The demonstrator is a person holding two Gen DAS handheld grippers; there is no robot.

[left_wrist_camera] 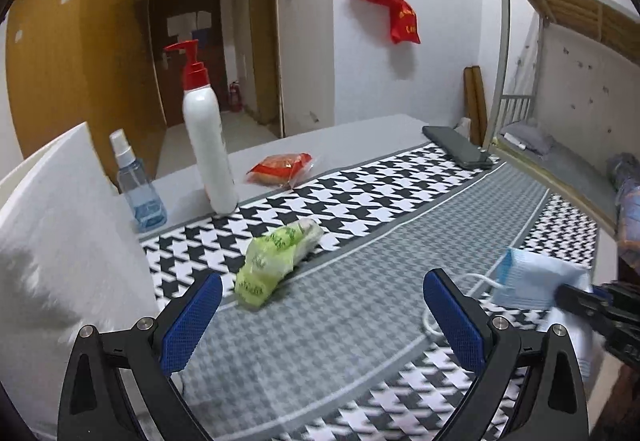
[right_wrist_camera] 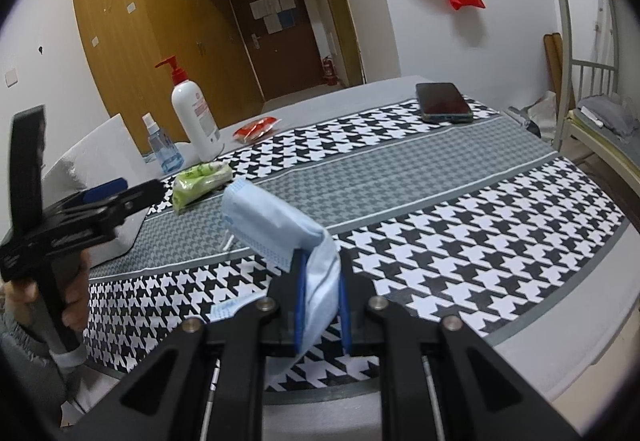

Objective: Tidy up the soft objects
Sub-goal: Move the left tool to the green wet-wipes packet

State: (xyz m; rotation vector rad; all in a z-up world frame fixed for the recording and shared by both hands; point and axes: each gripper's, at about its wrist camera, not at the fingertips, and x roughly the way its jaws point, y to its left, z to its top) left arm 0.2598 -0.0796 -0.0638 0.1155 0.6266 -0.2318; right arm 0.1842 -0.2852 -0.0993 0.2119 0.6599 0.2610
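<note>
My right gripper (right_wrist_camera: 320, 301) is shut on a light blue face mask (right_wrist_camera: 276, 225) and holds it above the houndstooth cloth; the mask also shows at the right of the left wrist view (left_wrist_camera: 532, 277). My left gripper (left_wrist_camera: 324, 305) is open and empty, hovering just short of a green tissue pack (left_wrist_camera: 276, 261) lying on the cloth; the pack also shows in the right wrist view (right_wrist_camera: 200, 181). A red snack packet (left_wrist_camera: 280, 169) lies further back on the grey table. A white foam box (left_wrist_camera: 60, 249) stands at the left.
A white pump bottle (left_wrist_camera: 208, 145) with a red top and a small blue spray bottle (left_wrist_camera: 138, 189) stand at the back left. A black phone (right_wrist_camera: 442, 103) lies at the far right of the cloth. A bunk bed frame (left_wrist_camera: 560, 41) stands right of the table.
</note>
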